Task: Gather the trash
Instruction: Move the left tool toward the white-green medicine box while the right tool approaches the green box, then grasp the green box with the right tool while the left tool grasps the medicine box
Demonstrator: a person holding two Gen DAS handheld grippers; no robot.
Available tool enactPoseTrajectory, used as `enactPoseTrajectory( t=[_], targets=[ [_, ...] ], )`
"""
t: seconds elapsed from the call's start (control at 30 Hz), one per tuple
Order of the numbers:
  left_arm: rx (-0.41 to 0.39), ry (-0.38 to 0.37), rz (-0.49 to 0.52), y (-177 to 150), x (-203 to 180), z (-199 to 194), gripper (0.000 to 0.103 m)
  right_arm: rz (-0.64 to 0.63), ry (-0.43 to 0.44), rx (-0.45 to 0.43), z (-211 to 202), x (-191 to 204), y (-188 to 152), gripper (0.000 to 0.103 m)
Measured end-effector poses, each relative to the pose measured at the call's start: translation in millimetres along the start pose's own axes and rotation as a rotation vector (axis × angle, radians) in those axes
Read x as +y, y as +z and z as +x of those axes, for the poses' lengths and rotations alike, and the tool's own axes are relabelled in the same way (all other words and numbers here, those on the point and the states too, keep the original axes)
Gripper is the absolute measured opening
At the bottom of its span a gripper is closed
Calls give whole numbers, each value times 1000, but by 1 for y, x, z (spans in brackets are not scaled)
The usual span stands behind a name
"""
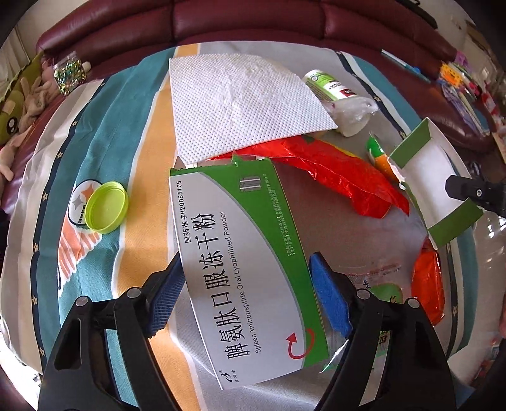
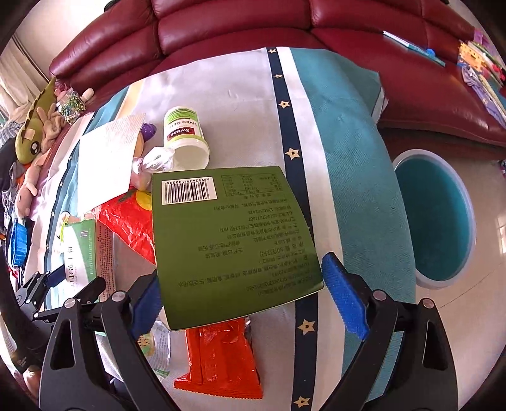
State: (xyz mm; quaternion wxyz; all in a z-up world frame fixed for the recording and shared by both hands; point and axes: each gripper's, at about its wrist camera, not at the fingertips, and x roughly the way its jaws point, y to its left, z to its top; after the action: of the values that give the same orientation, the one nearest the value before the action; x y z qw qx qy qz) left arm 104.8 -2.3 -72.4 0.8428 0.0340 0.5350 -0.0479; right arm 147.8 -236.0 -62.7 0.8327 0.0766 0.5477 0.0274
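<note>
My left gripper (image 1: 246,259) points down at the table, its blue pads against both long edges of a flattened white-and-green medicine box (image 1: 234,253). The right wrist view shows this same box (image 2: 80,256) at its left edge. My right gripper (image 2: 242,268) is shut on a dark green carton (image 2: 227,227) with a barcode, and the left wrist view shows that carton (image 1: 427,177) at its right. Loose trash lies under both: a white paper towel (image 1: 240,101), a red foil wrapper (image 1: 332,170), an orange snack packet (image 2: 221,357) and a lime green lid (image 1: 106,207).
A white supplement bottle (image 2: 186,136) lies on its side by crumpled clear plastic (image 2: 156,161). A striped cloth (image 2: 348,142) covers the table. A round teal bin (image 2: 433,218) stands on the floor to the right. A maroon sofa (image 2: 237,28) runs behind, with plush toys (image 2: 34,139) at the left.
</note>
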Motion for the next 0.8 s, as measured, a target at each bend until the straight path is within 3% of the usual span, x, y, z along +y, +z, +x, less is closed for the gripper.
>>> enactPoseTrajectory(
  t=[0.27, 0.4, 0.5, 0.8],
  targets=[
    [-3, 14, -25, -9, 8, -1, 86, -89, -104, -38, -9, 10, -7, 89],
    [-80, -55, -73, -5, 14, -22, 86, -4, 29, -8, -7, 2, -8, 89],
    [-114, -82, -52, 3, 7, -36, 86, 45, 69, 0, -10, -8, -5, 89],
    [-97, -255, 70, 23, -62, -35, 72, 152, 168, -15, -22, -47, -6, 89]
  ],
)
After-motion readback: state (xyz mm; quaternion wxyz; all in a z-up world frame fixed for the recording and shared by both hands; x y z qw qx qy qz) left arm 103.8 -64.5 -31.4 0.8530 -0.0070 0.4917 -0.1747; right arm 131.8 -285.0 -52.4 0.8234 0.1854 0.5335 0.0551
